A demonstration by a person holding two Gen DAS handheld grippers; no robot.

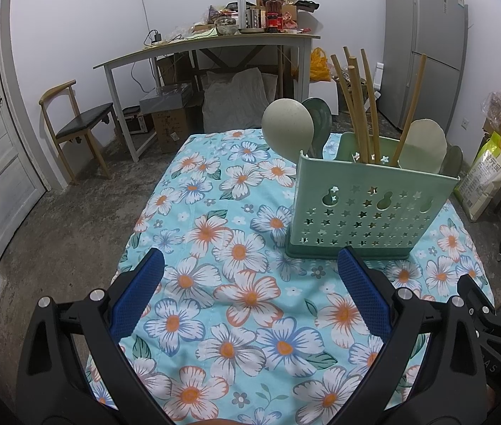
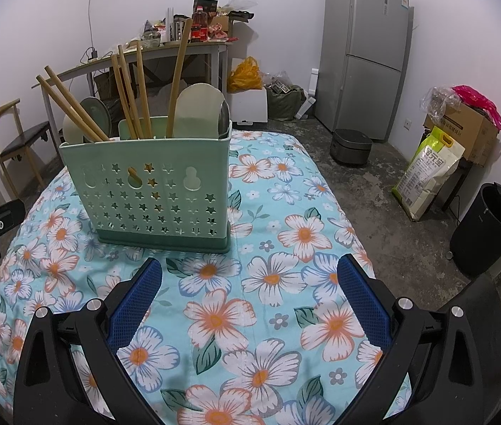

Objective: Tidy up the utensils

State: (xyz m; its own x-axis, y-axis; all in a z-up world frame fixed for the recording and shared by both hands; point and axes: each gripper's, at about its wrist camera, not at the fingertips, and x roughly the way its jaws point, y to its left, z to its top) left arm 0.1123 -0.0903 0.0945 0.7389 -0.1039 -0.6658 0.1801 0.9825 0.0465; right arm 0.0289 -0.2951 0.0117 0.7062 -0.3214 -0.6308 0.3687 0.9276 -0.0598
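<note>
A pale green utensil holder (image 1: 367, 209) with star cut-outs stands upright on the floral tablecloth (image 1: 236, 255). It also shows in the right wrist view (image 2: 151, 184). Several wooden chopsticks (image 1: 356, 106) and cream and green spoons (image 1: 287, 127) stand in it. They show in the right wrist view too: chopsticks (image 2: 130, 88), spoons (image 2: 199, 109). My left gripper (image 1: 250, 265) is open and empty, in front and left of the holder. My right gripper (image 2: 250, 265) is open and empty, in front and right of the holder.
The right gripper's body (image 1: 480, 304) shows at the left view's right edge. Beyond the table are a chair (image 1: 80, 127), a cluttered desk (image 1: 215, 46), a fridge (image 2: 367, 49), a rice cooker (image 2: 351, 145), a rice bag (image 2: 427, 173) and a black bin (image 2: 487, 226).
</note>
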